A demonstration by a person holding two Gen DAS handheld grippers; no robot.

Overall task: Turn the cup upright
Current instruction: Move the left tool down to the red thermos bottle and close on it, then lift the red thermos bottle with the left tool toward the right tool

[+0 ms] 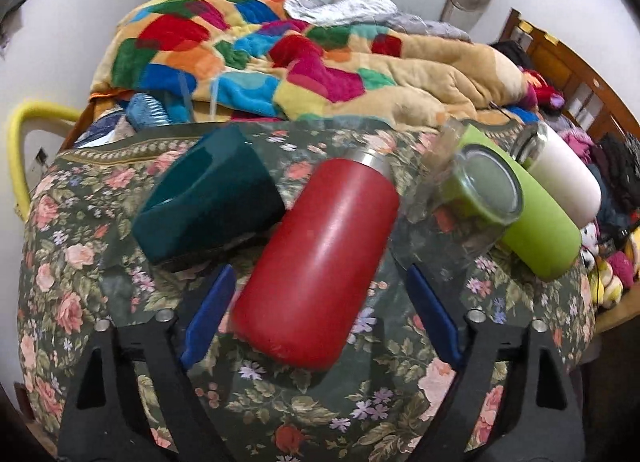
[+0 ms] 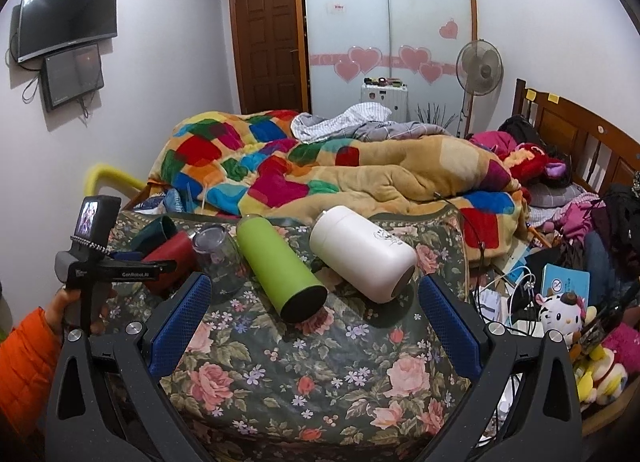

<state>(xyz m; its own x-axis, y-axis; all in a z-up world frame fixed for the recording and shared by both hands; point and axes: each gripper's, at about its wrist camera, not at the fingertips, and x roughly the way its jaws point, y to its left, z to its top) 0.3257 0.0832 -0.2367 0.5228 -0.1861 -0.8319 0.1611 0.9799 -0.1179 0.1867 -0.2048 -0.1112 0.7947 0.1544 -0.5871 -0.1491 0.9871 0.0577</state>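
Five cups lie on their sides on the floral desk (image 2: pixel 280 374). The red cup (image 1: pixel 320 262) lies between the wide-spread fingers of the left hand-held gripper (image 1: pixel 320 318), untouched. Right of it lie the clear glass (image 1: pixel 460 218), green cup (image 2: pixel 280 270) and white cup (image 2: pixel 360 254); the teal cup (image 1: pixel 208 198) lies left. The right hand-held gripper (image 2: pixel 314 320) stands wide, empty.

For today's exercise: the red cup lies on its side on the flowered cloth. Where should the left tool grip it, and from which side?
Grip the red cup across its smooth mid-body, coming from its closed base end, where the open left tool already straddles it. The body lies along the tool's line, steel rim pointing away, and the teal cup crowds its left side.
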